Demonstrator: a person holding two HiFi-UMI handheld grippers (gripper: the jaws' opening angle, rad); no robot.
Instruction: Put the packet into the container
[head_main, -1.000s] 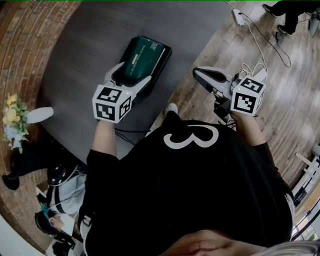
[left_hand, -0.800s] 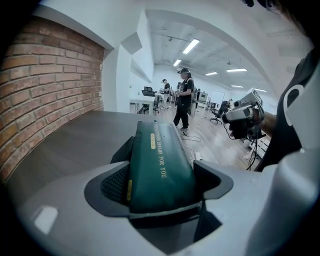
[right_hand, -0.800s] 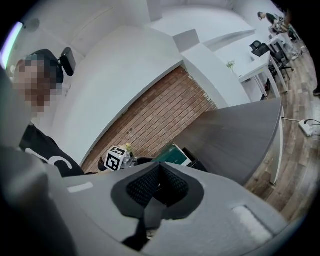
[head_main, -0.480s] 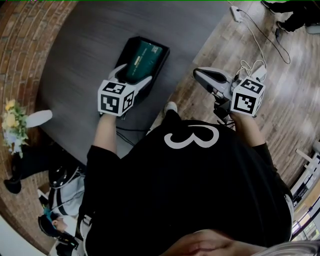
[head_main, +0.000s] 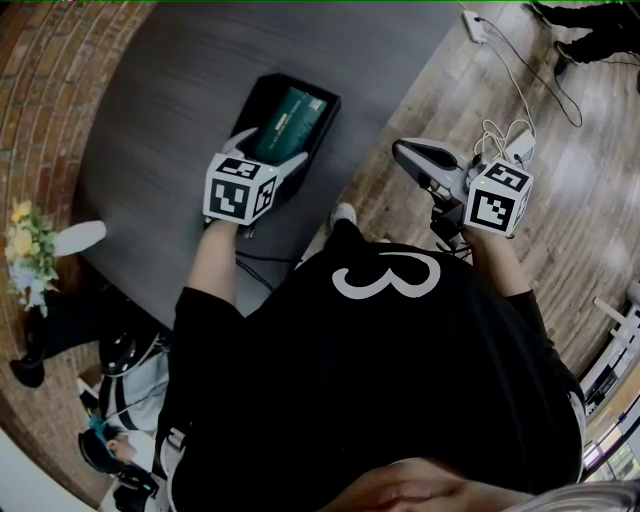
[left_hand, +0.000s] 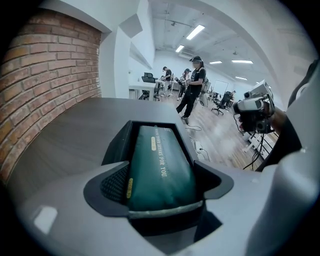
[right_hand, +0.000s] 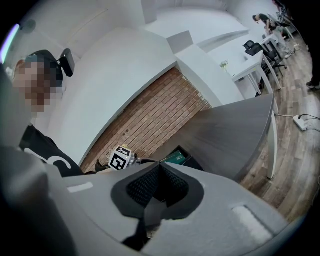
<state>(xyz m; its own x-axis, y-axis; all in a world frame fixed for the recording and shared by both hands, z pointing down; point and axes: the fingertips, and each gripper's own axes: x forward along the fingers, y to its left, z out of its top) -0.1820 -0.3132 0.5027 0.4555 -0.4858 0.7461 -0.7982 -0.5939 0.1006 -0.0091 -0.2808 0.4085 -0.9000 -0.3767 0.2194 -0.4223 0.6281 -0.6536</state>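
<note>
We see the left gripper (head_main: 272, 152) reaching over the dark grey round-edged table (head_main: 170, 90), its marker cube toward the person. Its jaws stand wide apart at the near end of the black rectangular open-topped container (head_main: 330, 112).

In the left gripper view, the dark green soft plastic packet with pale lettering (left_hand: 160, 160) lies lengthwise between the jaws of the left gripper (left_hand: 162, 176). The crimped seam at the packet's near end runs from one jaw to the other. The left textured pad (left_hand: 114, 184) lies just against the packet's edge, so we read the jaws as pinching the packet across its width.

The rest of the packet stretches away from the jaws and sits inside the container, whose dark side wall (left_hand: 117, 145) rises beside it. From the head view, the packet (head_main: 292, 112) fills most of the container's inside, which stands near the table's edge.

The right gripper (head_main: 405, 152) is well apart from all this, held over the light wooden plank floor (head_main: 560, 200) off the table's edge. In the right gripper view its jaws (right_hand: 159, 167) are pressed together, the two textured pads meeting with nothing between them.
</note>
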